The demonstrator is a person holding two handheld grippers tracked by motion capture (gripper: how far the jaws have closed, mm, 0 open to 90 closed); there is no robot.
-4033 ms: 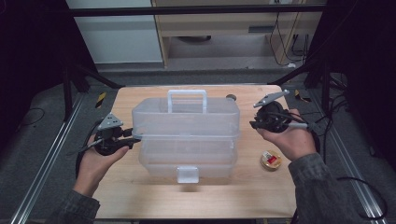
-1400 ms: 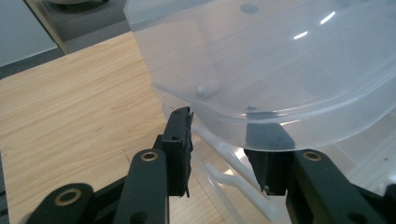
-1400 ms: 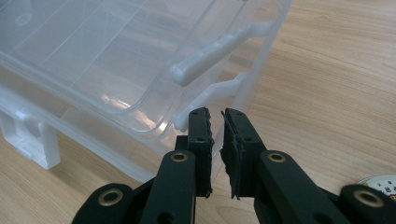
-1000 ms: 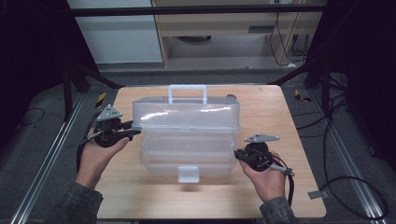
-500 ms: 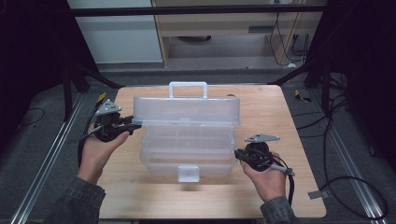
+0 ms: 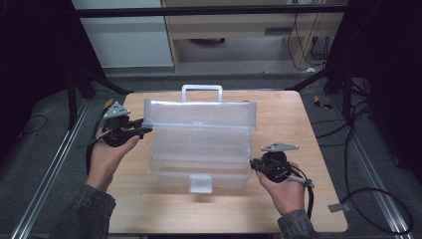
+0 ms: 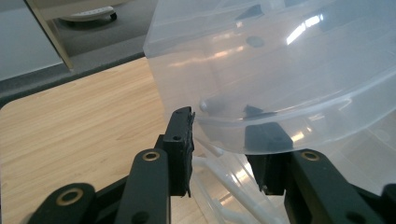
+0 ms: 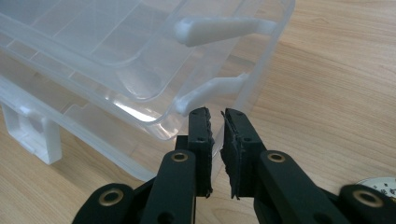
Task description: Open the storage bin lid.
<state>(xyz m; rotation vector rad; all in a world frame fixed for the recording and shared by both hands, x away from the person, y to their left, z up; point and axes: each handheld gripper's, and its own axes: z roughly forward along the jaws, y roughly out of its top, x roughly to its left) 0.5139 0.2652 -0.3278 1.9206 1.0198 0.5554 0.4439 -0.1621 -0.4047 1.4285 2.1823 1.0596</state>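
A clear plastic toolbox sits mid-table, its base (image 6: 199, 167) resting on the wood with a front latch (image 6: 200, 183). The lid (image 6: 199, 114) is swung up toward upright, and the handle (image 6: 201, 89) stands behind it. My left gripper (image 6: 147, 130) clamps the lid's left end. In the left gripper view its jaws (image 7: 224, 140) straddle the lid's corner rim (image 7: 219, 135), one jaw outside and one seen through the plastic. My right gripper (image 6: 253, 164) is shut on the base's right wall. In the right gripper view its jaws (image 8: 215, 126) pinch the thin rim (image 8: 243, 79).
Inner trays (image 8: 93, 42) show inside the open base. A small round white object (image 8: 379, 184) lies on the table by my right hand. A yellow item (image 6: 108, 103) sits at the table's far left corner. Bare wood (image 6: 278, 114) lies to the box's right.
The lid has swung up further with my left gripper on it. Four seconds ago the right gripper was up by the lid's right end; it now stays at the base.
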